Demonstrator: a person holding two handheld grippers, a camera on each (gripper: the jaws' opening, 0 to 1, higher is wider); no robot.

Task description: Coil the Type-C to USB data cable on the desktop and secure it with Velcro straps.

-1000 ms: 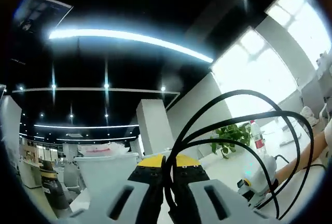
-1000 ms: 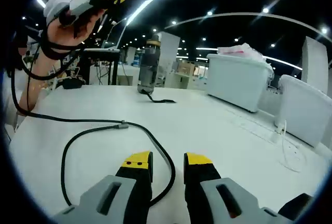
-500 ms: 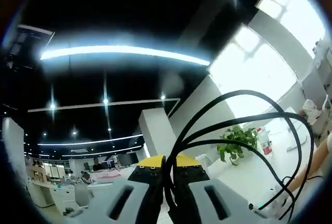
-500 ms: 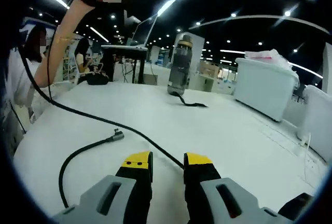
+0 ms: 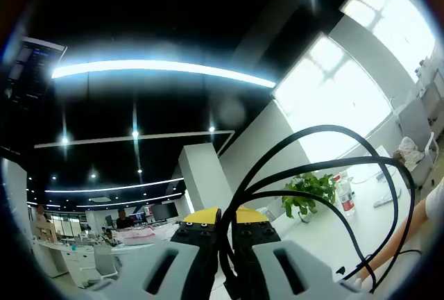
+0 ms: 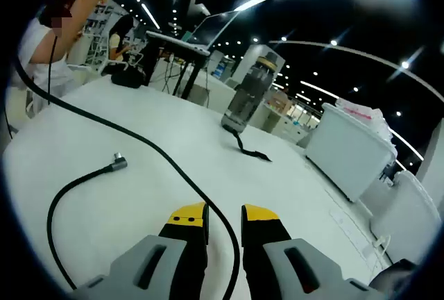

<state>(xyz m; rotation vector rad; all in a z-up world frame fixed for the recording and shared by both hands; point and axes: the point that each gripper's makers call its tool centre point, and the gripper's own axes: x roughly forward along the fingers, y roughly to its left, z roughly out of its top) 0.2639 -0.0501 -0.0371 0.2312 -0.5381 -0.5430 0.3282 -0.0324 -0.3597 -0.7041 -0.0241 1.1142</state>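
Cable (image 5: pixel 326 168) stands as three black loops gathered in our left claw (image 5: pixel 223 227), which is clamped on them, raised off the table. Our right claw (image 6: pixel 223 218) is slightly apart above the white table (image 6: pixel 139 189), one cable strand running between its jaws, with one bottle (image 6: pixel 244 98) and one strap (image 6: pixel 250 151) beyond.

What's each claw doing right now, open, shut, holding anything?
Left claw: shut on the looped black data cable.
Right claw: open, holding nothing; the cable runs between its jaws on the white desktop.

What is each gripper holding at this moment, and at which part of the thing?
The left gripper is shut on the black cable, pinching several gathered loops where they meet. The right gripper holds nothing; the cable only runs between its open jaws.
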